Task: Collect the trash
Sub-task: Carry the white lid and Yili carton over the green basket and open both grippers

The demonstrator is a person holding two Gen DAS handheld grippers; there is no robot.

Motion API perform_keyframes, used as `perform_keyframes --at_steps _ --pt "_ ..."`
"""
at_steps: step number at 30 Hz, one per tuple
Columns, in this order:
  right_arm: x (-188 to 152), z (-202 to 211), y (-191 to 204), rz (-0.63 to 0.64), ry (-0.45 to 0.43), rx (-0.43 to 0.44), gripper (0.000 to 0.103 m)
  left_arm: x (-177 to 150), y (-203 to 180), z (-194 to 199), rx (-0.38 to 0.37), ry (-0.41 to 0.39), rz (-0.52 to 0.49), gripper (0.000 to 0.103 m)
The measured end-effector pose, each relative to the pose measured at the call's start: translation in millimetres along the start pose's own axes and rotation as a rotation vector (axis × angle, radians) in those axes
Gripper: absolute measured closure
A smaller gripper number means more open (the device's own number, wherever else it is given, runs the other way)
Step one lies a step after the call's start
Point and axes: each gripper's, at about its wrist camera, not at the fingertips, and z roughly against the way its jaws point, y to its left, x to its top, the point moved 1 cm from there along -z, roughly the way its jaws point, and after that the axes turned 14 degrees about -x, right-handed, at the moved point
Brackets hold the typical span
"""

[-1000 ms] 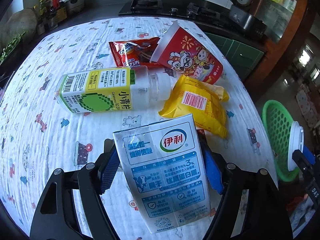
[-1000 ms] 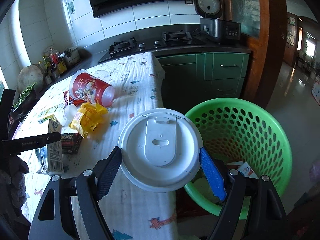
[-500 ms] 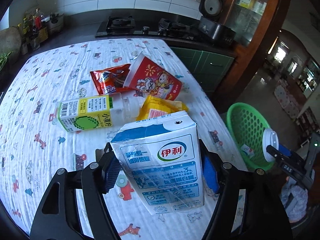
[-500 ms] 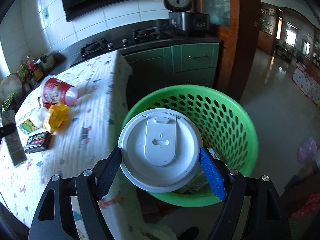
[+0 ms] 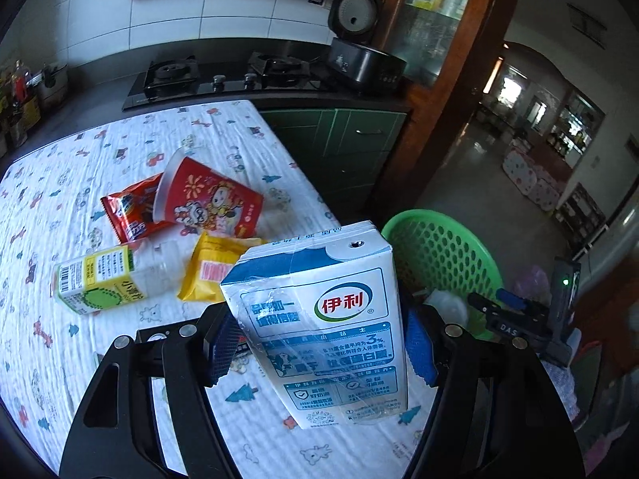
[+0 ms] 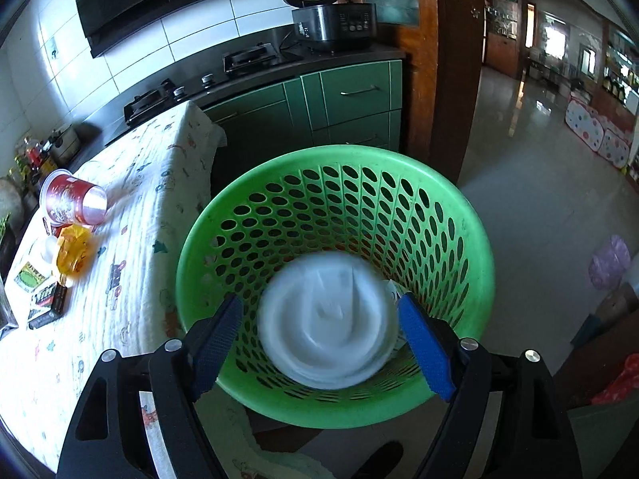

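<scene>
Lid [image 6: 327, 319] just dropped from the now-open right gripper [image 6: 319, 335] into the green basket [image 6: 475, 239]; left gripper [image 5: 315, 343] clamps the milk carton [image 5: 323, 327], four-ish bits left beside the basket

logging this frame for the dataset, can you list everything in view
blue-and-white milk carton: 1, held above the table edge
round white plastic lid: 1, blurred, inside the basket
green perforated plastic basket: 1, on the floor beside the table
red printed paper cup: 1, lying on the tablecloth
red snack wrapper: 1, beside the cup
yellow snack packet: 1, mid table
green-labelled clear bottle: 1, lying flat
small black box: 1, near the bottle
black rice cooker: 1, on the counter
left gripper: shut on the carton
right gripper: open, over the basket
</scene>
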Motion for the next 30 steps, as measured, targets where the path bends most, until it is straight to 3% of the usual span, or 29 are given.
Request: perform_keyframes --at_steps 10,18,30 --pt "-4 18 -8 0.006 -0.036 0.004 0.023 14 -38 -51 -0.108 0.045 -0.063 0.034" --pt "-16 39 -20 0.025 -0.071 -0.017 0.023 22 -69 -109 -0.148 0.099 -0.103 0.034" --pt "-35 36 -41 -0.001 -0.059 -0.029 0.023 16 -98 -179 -0.178 0.187 -0.138 0.034"
